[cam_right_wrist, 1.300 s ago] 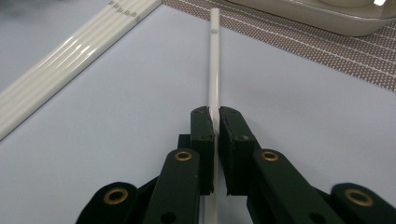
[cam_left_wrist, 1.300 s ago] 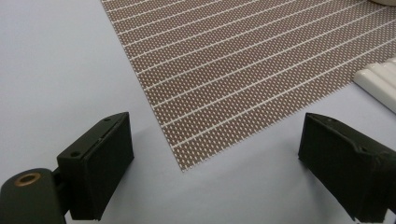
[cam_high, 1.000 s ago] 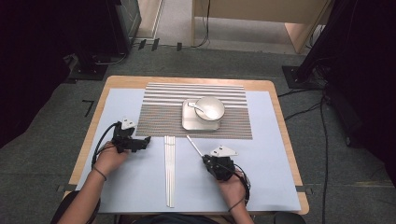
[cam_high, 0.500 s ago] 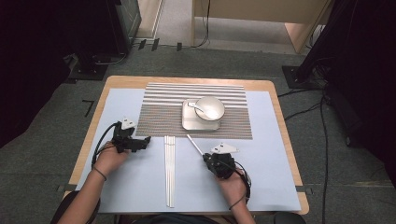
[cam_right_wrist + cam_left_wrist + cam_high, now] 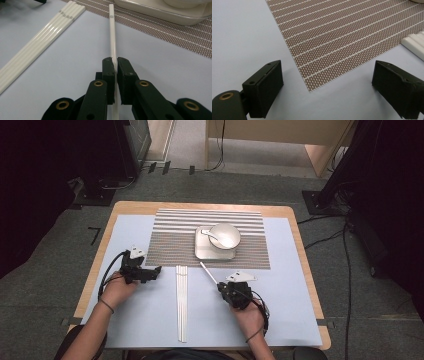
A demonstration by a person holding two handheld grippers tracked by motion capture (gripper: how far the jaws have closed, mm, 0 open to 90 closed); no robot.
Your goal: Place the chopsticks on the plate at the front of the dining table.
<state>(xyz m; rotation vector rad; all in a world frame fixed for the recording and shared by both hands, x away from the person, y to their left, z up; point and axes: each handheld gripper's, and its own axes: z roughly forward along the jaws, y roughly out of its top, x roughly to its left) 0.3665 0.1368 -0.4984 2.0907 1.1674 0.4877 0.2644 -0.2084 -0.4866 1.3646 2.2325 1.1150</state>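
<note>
Clamped in the right hand-held gripper (image 5: 115, 65), chopstick (image 5: 112, 37) – pointing toward the tray (image 5: 160, 12).

From my remote station: chopstick (image 5: 113, 40) near end hidden between the jaws; tray (image 5: 160, 11) and bowl cropped by the top edge.

The left gripper (image 5: 332, 87) hangs with its jaws wide apart over the pale surface (image 5: 242, 32); the brown striped mat's (image 5: 352, 35) corner lies between them, white chopsticks (image 5: 415, 43) beyond the right jaw.

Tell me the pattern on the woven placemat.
Brown woven placemat with thin white stripes, clearest in the left gripper view.
</note>
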